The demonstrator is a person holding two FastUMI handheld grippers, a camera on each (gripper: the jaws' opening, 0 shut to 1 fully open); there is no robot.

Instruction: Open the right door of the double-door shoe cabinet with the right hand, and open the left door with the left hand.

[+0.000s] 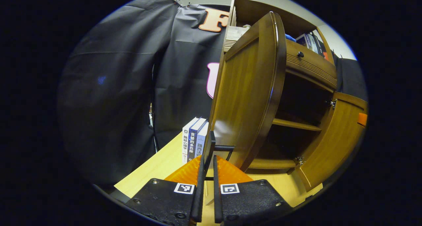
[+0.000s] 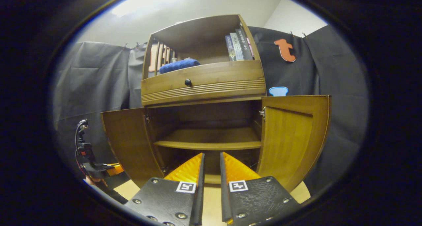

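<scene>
The wooden shoe cabinet stands on a light table with both lower doors swung open. In the left gripper view the left door stands wide toward me, and its black handle sits at my fingertips. My left gripper is closed around that handle with only a slim gap. From the right gripper view, the left gripper is low beside the left door. My right gripper hangs in front of the open cabinet, slightly open and holding nothing. The right door stands open to its right, untouched.
Inside the cabinet is one bare shelf. Above the doors are a drawer with a dark knob, a blue cloth and books. Three books stand on the table left of the cabinet.
</scene>
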